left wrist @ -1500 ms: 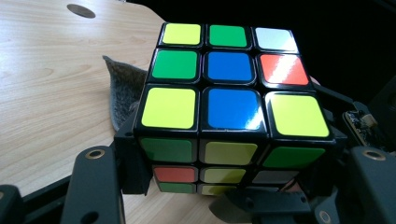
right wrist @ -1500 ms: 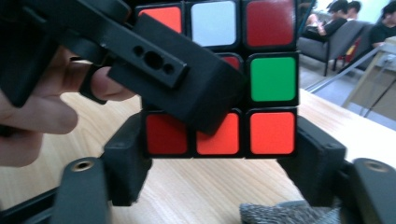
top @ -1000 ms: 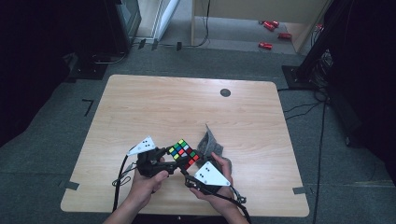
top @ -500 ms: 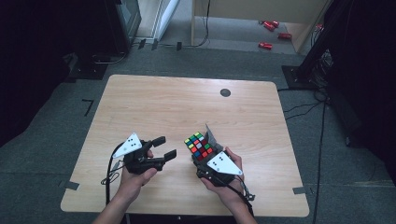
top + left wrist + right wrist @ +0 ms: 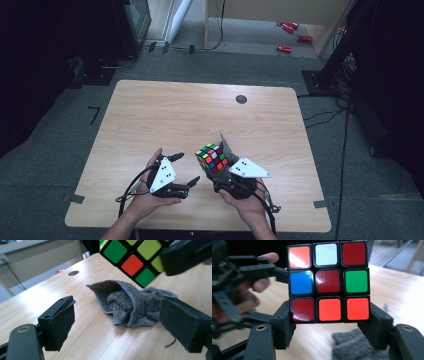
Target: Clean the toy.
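Note:
A scrambled Rubik's cube [image 5: 211, 157] is held above the wooden table [image 5: 200, 115], with my right gripper [image 5: 216, 169] shut on its lower layer. In the right gripper view the cube [image 5: 328, 281] shows a red, orange, blue, green and white face, clamped between the two jaws of the right gripper [image 5: 329, 326]. A crumpled grey cloth [image 5: 226, 145] lies on the table under and behind the cube [image 5: 132, 263]. My left gripper [image 5: 186, 169] stands open just left of the cube, holding nothing. In the left gripper view its jaws [image 5: 122, 325] frame the cloth [image 5: 132, 305].
A dark round grommet [image 5: 241, 99] sits in the table near its far edge. Both hands are close to the table's near edge. Red objects [image 5: 285, 48] lie on the floor beyond the table, and black stands flank it.
My left gripper has let go of the cube, pulled back to the left and opened. The right gripper keeps the cube and has raised it a little to the right.

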The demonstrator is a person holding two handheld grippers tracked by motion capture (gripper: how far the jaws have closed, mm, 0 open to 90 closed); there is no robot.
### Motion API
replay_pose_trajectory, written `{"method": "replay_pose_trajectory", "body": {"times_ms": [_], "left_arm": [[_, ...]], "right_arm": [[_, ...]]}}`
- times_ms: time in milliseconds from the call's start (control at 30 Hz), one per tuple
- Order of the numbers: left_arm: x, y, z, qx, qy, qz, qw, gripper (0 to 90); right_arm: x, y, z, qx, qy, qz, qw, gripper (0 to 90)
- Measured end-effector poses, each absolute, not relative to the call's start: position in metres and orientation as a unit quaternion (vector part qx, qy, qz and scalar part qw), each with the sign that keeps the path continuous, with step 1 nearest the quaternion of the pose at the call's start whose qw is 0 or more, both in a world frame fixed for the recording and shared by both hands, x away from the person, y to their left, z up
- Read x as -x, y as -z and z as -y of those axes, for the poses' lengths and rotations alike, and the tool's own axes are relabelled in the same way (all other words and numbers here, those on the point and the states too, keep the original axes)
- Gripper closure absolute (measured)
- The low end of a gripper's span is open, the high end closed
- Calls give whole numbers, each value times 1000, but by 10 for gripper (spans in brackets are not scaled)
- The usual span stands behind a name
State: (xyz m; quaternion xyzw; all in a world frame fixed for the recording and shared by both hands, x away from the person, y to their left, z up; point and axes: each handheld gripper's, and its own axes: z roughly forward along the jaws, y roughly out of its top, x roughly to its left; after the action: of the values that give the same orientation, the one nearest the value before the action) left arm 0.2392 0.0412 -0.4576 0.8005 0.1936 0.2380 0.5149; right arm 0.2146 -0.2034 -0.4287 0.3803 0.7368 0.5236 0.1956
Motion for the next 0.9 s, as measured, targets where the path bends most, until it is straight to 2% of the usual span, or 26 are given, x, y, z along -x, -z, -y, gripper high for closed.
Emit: {"method": "replay_pose_trajectory", "body": {"times_ms": [300,567,800,900], "left_arm": [[-234,464,-39,-795,-296,-157,505,145],[-228,472,-32,-789,-350,-100,495,163],[-224,476,-29,-782,-382,-80,486,234],[-223,478,-30,-782,-379,-70,490,330]], "right_arm": [[-214,426,189,-378,-515,-759,126,344],[-215,430,185,-384,-509,-762,111,344],[-217,433,181,-393,-494,-771,86,343],[-218,433,181,-401,-494,-767,79,341]]}}
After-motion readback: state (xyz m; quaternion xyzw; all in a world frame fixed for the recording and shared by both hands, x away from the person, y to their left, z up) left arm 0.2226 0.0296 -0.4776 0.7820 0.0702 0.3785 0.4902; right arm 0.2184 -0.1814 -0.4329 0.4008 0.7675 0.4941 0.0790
